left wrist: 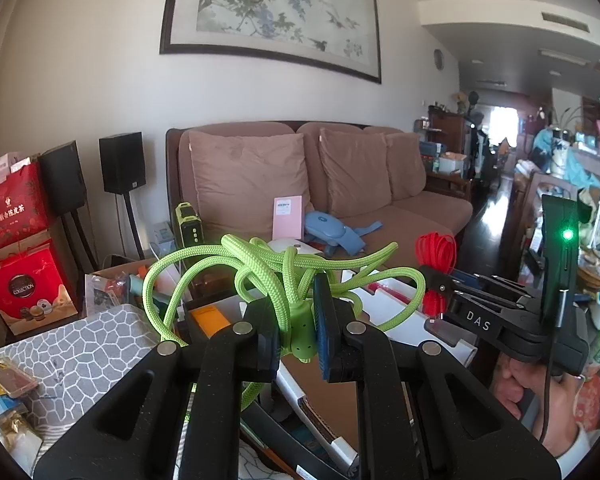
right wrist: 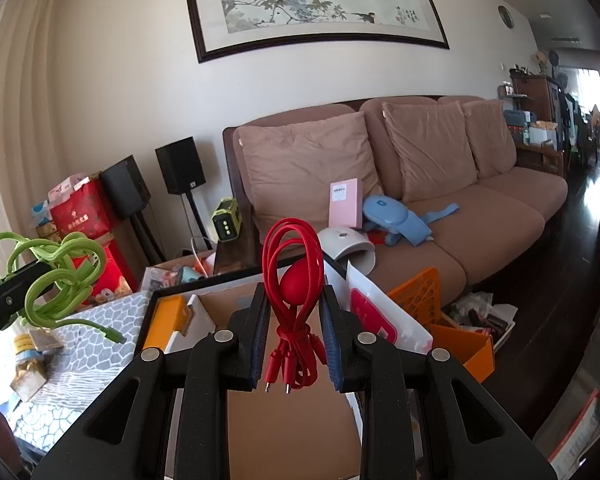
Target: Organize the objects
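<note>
Holding: you have a coiled cable clamped in each gripper, both lifted clear of the clutter below.
Left gripper (left wrist: 298, 334): clenched on the green cable (left wrist: 268, 276) — the pads pinch its green strap (left wrist: 303, 326), which sits at the neck of the bundle, so the loose loops fan out ahead instead of unravelling.
Green tail: in the right view one plug end (right wrist: 114, 335) hangs free below the bundle, over the grey patterned mat (right wrist: 96, 328); it looks likely to snag when you lower it.
Right gripper (right wrist: 294, 332): grasping the red cable (right wrist: 293, 276) low on its wrapped waist, loops standing up, plugs (right wrist: 278, 384) dangling just under the pads.
Why that grip: taking each bundle where it is bound keeps it a single tidy piece — my judgement, it makes setting down easier.
Box (right wrist: 284, 420): an open cardboard box with a bare brown floor lies directly under the red cable; it seems the likely place for it.
Spacing: the two grippers are side by side and apart, so the cables do not tangle.
Stage: both cables are picked up, neither yet put away.
</note>
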Demonstrator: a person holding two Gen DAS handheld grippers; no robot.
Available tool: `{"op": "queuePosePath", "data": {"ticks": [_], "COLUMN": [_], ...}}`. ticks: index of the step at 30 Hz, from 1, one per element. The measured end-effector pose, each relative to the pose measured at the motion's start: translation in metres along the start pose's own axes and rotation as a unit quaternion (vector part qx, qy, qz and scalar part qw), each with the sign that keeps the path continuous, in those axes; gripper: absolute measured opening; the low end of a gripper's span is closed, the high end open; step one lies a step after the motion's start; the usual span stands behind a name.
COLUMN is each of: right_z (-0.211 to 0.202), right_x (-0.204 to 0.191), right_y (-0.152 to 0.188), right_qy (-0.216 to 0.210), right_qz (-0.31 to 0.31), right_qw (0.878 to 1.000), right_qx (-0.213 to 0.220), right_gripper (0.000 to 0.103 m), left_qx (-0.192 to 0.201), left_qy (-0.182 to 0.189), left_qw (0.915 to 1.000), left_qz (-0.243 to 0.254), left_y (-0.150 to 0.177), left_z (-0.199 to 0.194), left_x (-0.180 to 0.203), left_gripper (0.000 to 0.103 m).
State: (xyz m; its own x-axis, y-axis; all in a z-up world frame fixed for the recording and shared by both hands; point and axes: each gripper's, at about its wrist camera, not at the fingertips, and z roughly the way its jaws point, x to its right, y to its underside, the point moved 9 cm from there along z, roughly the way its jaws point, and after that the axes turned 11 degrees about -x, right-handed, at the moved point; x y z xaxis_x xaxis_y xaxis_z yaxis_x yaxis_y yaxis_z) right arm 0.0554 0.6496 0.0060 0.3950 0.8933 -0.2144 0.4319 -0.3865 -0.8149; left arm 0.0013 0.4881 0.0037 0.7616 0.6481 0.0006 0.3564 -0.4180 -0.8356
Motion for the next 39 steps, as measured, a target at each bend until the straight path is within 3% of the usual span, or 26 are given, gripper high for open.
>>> {"op": "queuePosePath", "data": {"ticks": [24, 39], "right_z": [0.002, 0.008], "right_x": [0.000, 0.027], "right_y": [0.003, 0.009], "right_qy": [0.000, 0.004], "right_qz": [0.000, 0.021], "right_qw": [1.000, 1.000], "right_qx": [-0.004, -0.017], "right_gripper": [0.024, 0.025], "left_qx": [-0.026, -0.043], "left_qy": [-0.002, -0.004], "left_qw": [0.9996, 0.9991], "left_qz": [0.010, 0.005], "left_y": [0.000, 0.003], "left_z": [0.021, 0.036], "left_x": [0.013, 0.012], "left_gripper": [0.013, 0.013]}}
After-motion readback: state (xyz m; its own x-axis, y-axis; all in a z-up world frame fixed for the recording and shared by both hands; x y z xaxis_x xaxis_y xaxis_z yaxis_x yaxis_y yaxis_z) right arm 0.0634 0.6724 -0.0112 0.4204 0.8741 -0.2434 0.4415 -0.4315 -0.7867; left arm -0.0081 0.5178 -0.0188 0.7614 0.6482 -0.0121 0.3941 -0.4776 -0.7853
